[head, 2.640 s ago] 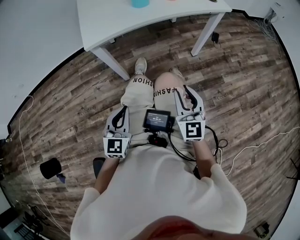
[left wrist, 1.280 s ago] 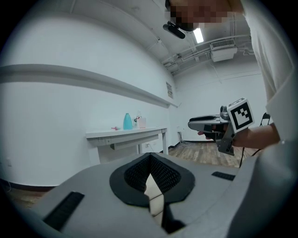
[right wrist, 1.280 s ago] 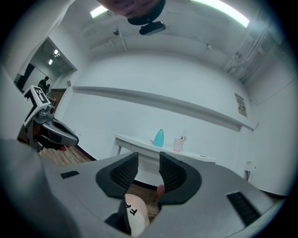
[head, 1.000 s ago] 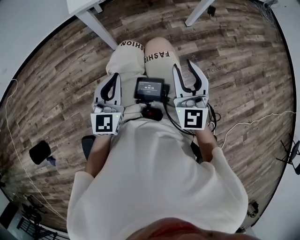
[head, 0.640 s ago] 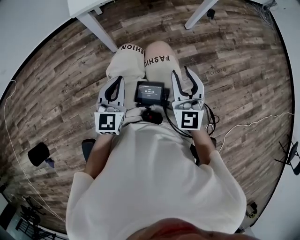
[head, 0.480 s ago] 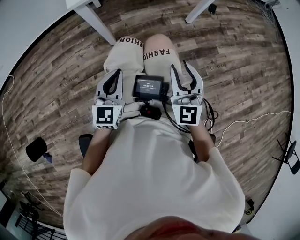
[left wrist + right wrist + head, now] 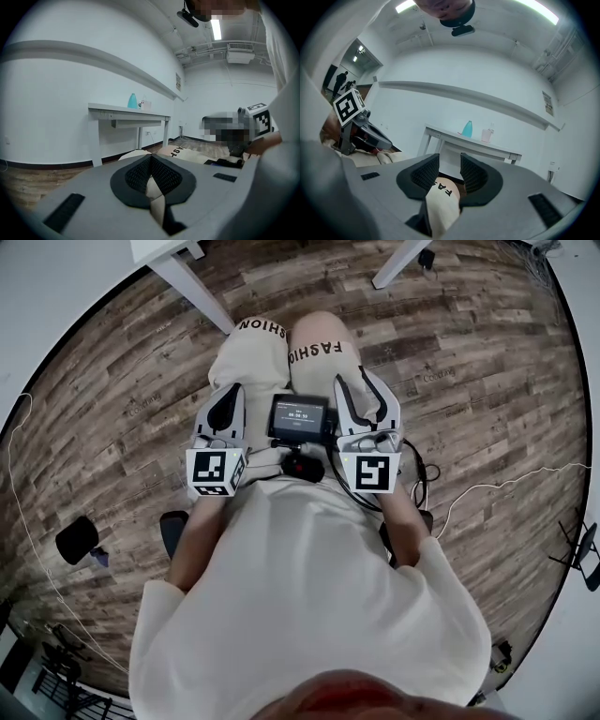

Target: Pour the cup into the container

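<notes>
A teal cup (image 7: pixel 467 129) and a pale pink container (image 7: pixel 487 135) stand side by side on a white table (image 7: pixel 440 136) far ahead of me. The left gripper view shows the cup (image 7: pixel 132 101) and the container (image 7: pixel 144 105) small and distant too. Both grippers hover over the person's thighs, well short of the table. My left gripper (image 7: pixel 228 397) (image 7: pixel 150 162) has its pads together with nothing in them. My right gripper (image 7: pixel 354 381) (image 7: pixel 450 165) shows a narrow gap between its pads and holds nothing.
A small screen device (image 7: pixel 300 416) sits on the lap between the grippers. The table's legs (image 7: pixel 183 282) stand on the wooden floor ahead. Cables (image 7: pixel 487 488) trail over the floor at the right, and a black object (image 7: pixel 75 538) lies at the left.
Both grippers have sunk towards the thighs and drawn a little closer to the screen device. The head view has tipped down, so the tabletop with the teal cup has left it.
</notes>
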`<state>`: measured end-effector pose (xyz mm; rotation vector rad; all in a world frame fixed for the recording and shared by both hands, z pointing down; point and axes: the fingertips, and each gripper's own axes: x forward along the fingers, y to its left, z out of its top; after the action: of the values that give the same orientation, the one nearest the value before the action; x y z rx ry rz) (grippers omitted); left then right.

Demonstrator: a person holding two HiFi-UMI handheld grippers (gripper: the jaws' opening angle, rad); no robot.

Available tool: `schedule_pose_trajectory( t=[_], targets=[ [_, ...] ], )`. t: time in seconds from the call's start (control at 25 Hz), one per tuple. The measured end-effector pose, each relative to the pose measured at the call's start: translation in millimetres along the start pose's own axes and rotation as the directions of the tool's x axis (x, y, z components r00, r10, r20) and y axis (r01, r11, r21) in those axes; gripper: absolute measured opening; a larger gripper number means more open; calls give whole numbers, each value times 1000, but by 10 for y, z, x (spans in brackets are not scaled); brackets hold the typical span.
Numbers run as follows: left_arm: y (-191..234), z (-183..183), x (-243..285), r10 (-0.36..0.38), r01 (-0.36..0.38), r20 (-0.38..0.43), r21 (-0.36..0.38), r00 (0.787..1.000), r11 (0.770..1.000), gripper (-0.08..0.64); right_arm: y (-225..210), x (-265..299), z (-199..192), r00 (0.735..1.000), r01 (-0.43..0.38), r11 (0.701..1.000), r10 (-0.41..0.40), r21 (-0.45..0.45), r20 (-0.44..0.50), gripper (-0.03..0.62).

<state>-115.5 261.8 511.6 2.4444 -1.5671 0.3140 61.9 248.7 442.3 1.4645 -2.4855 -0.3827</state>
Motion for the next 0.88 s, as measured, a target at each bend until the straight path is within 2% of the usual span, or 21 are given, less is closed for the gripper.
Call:
schedule_pose_trajectory(
  t=[0.12,0.28,0.4,0.56,0.72,0.88],
  targets=[
    [10,-37,22,0,0,-7,-10,1000,1000,12,0,3,-2,1000,2,1000,-2,2,3,127],
    [-20,-80,27,-6,6,-20,-17,1000,1000,12,-17,-12,42,999,30,997,-33,75,39,127],
    [-3,-62,29,-4,3,-26,-15,1000,1000,12,-1,21,-2,1000,-3,1000,3,24,1,127],
    [-8,-101,29,-4,4,-31,-29,1000,1000,12,14,7,-72,999,-18,1000,18,7,-42,127],
    [7,-77,37,-5,4,-16,-25,1000,1000,12,-53,44,21,1000,9,999,-9,32,13,127],
    [-8,-109,20,-1,0,-20,-27,1000,1000,11,-101,34,7,1000,20,999,-20,40,16,127]
  ],
)
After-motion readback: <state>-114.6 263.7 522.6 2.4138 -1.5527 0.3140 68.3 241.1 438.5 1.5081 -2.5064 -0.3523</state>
